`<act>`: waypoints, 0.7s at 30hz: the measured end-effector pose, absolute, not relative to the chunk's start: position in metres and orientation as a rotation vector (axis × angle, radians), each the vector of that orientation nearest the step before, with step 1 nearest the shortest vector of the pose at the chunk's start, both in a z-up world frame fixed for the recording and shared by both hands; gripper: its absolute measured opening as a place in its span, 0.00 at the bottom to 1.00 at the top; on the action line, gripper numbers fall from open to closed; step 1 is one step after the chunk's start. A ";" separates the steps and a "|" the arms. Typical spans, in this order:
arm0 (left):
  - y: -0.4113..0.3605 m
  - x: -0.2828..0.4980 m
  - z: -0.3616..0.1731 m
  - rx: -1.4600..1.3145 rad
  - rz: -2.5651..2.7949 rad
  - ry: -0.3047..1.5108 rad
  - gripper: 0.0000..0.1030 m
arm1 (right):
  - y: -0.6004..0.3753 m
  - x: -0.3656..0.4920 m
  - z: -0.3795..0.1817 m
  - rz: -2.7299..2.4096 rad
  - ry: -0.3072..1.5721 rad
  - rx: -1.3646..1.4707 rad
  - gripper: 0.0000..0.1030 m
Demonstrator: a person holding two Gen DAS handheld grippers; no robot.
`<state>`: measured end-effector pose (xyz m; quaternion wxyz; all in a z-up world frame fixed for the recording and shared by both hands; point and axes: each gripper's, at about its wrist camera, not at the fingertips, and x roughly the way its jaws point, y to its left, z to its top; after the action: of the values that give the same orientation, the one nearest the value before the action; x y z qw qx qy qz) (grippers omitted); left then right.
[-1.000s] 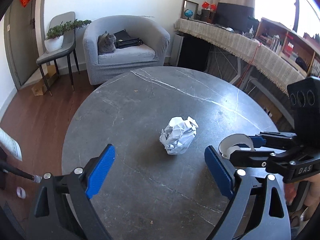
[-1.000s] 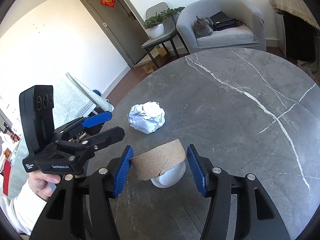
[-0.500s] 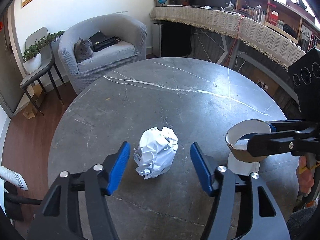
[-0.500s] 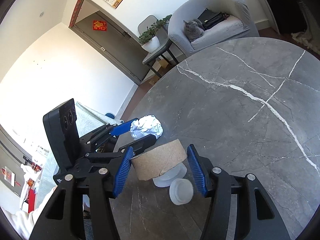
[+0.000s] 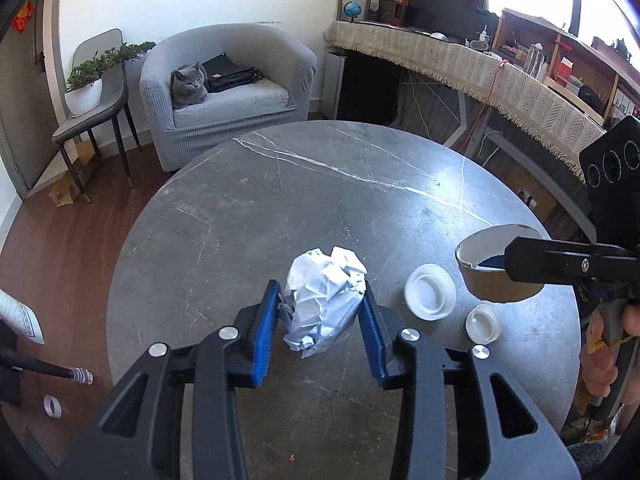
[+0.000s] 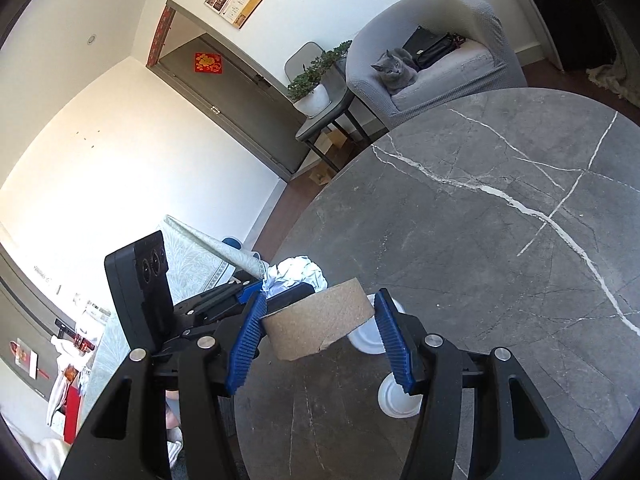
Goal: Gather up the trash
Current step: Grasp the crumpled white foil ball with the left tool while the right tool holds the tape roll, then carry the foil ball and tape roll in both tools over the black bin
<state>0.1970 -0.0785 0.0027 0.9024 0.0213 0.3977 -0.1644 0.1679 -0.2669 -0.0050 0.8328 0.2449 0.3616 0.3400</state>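
A crumpled white paper ball [image 5: 324, 300] sits between the blue pads of my left gripper [image 5: 320, 322], which is shut on it at the near edge of the round grey marble table [image 5: 320, 184]. The ball also shows in the right wrist view [image 6: 296, 274]. My right gripper [image 6: 320, 322] is shut on a brown cardboard tape core [image 6: 320, 320], held above the table; the core shows at the right of the left wrist view [image 5: 496, 268]. A clear plastic ring [image 5: 430, 291] and a small white cap [image 5: 483, 322] lie on the table under the core.
A grey armchair [image 5: 228, 92] with a grey cat [image 5: 188, 84] and a black bag stands beyond the table. A chair with a potted plant [image 5: 86, 88] is at the far left. A cloth-covered counter [image 5: 480, 68] runs along the right. A small roll [image 5: 52, 406] lies on the wood floor.
My left gripper moved forward around the paper ball and closed on it. My right gripper lifted the cardboard core, uncovering the plastic ring and the white cap beneath.
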 end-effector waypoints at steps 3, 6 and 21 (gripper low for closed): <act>-0.067 0.185 0.007 0.004 -0.328 0.812 0.40 | -0.262 0.165 -0.005 0.728 0.766 0.518 0.55; -0.058 0.171 0.008 -0.015 -0.319 0.808 0.40 | -0.255 0.161 -0.006 0.735 0.766 0.513 0.55; 0.014 0.104 -0.001 -0.095 -0.250 0.809 0.40 | -0.188 0.147 -0.007 0.786 0.800 0.432 0.55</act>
<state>0.1044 0.0139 -0.0010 0.9107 -0.0462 0.3921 -0.1213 0.1470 -0.1882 -0.0070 0.8248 0.2034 0.3764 0.3698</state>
